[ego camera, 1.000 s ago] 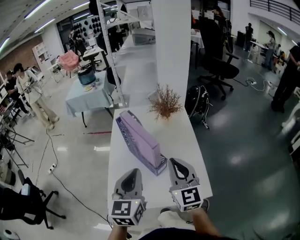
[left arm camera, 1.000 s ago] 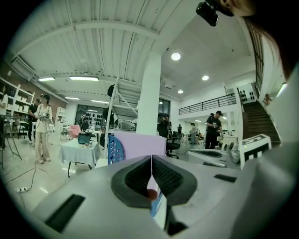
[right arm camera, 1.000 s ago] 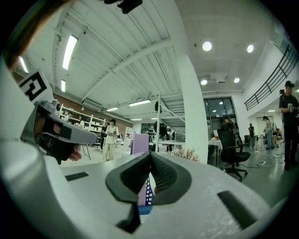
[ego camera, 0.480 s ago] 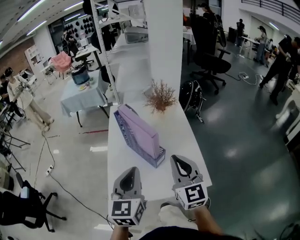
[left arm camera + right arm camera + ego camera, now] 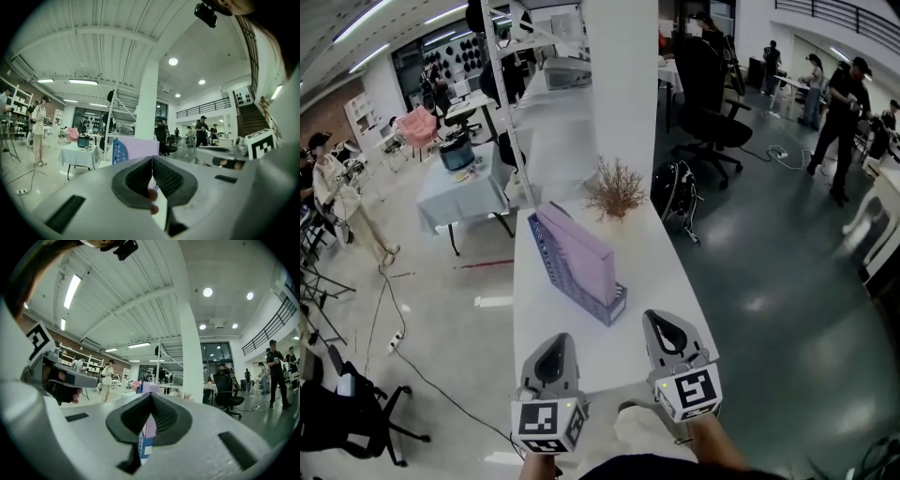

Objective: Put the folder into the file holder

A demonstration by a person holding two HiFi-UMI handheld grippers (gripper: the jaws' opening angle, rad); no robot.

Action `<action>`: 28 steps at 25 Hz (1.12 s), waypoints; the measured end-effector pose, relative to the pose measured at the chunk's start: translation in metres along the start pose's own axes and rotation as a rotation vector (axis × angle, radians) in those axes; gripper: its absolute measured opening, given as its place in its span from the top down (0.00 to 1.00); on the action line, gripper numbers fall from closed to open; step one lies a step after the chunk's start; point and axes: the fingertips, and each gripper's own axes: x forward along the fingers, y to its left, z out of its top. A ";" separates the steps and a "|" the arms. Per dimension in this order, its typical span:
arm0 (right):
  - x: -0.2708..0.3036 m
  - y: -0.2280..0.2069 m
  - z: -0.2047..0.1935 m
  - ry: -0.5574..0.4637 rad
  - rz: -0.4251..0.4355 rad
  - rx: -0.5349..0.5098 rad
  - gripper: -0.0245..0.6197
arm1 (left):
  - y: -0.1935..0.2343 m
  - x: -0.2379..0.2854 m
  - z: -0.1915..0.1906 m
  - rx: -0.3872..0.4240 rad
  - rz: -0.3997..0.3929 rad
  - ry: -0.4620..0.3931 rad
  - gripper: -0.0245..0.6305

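Note:
A blue mesh file holder (image 5: 598,298) stands on the white table (image 5: 661,272) with a lilac folder (image 5: 574,248) upright inside it. My left gripper (image 5: 558,342) and right gripper (image 5: 659,321) hover side by side over the table's near edge, short of the holder and apart from it. Both are shut with nothing between the jaws. In the left gripper view the shut gripper (image 5: 152,159) points at the holder (image 5: 114,152) and folder (image 5: 140,146). The right gripper view shows that gripper (image 5: 151,395) shut too, with the holder (image 5: 144,448) and folder (image 5: 150,427) seen behind it.
A dried brown plant (image 5: 614,190) stands at the table's far end before a white pillar (image 5: 619,84). Black office chairs (image 5: 708,89) and people stand on the grey floor to the right. A cloth-covered table (image 5: 464,192) sits to the left.
Both grippers have drawn back from the file holder toward the table's near edge. The right one was beside the holder's near end and now sits apart from it. Both stay shut.

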 end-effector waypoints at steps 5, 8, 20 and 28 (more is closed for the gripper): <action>-0.016 0.008 0.008 -0.012 -0.001 -0.009 0.96 | -0.005 -0.013 0.000 0.001 -0.009 -0.007 0.96; -0.024 0.011 0.014 -0.022 -0.003 -0.016 0.96 | -0.010 -0.020 0.002 0.003 -0.014 -0.013 0.96; -0.061 0.024 0.021 -0.035 -0.036 -0.038 0.96 | -0.024 -0.053 0.002 0.012 -0.036 -0.032 0.96; -0.084 0.032 0.029 -0.035 -0.058 -0.047 0.96 | -0.036 -0.077 0.000 0.018 -0.055 -0.038 0.96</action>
